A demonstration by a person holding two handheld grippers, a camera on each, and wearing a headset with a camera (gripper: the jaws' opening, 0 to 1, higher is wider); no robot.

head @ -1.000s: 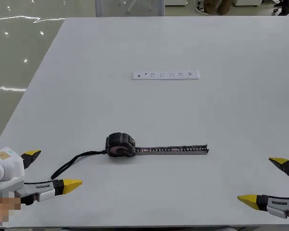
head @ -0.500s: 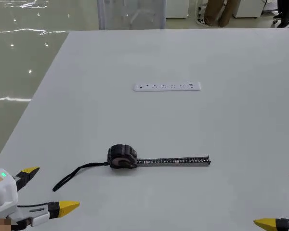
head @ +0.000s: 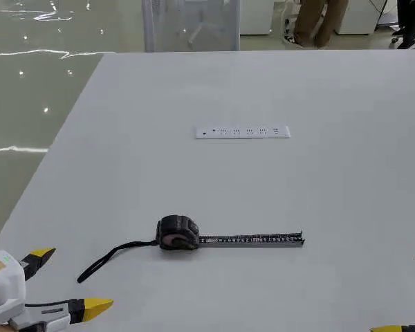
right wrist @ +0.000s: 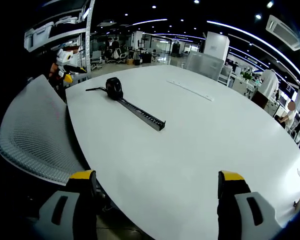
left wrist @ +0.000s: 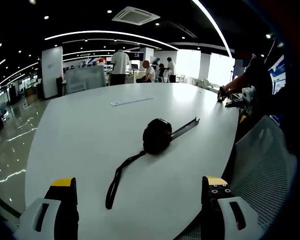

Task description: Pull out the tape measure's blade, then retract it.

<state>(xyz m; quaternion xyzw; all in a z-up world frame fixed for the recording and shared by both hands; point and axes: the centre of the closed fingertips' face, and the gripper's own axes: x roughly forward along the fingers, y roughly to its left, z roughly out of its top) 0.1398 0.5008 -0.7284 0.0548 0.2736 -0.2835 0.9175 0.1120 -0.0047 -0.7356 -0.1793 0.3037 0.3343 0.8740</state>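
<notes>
A black tape measure (head: 177, 232) lies on the white table (head: 263, 76), with its blade (head: 252, 239) drawn out to the right and a black wrist strap (head: 111, 256) trailing left. My left gripper (head: 69, 280) hovers open at the near left edge, well short of the strap. My right gripper (head: 404, 295) is open at the near right corner, far from the blade's end hook (head: 301, 238). The left gripper view looks between its open gripper (left wrist: 140, 182) at the tape measure (left wrist: 157, 135). Past the open right gripper (right wrist: 157, 175), the blade (right wrist: 140, 112) runs away to the case (right wrist: 114, 86).
A white power strip (head: 242, 132) lies across the table's middle, beyond the tape measure. A grey mesh chair (right wrist: 35, 125) stands at the near table edge. People stand far behind the table (left wrist: 121, 62).
The head camera has tilted up, so everything sits lower in the picture. Both grippers have drawn back slightly toward the near edge. The tape measure and blade have not moved.
</notes>
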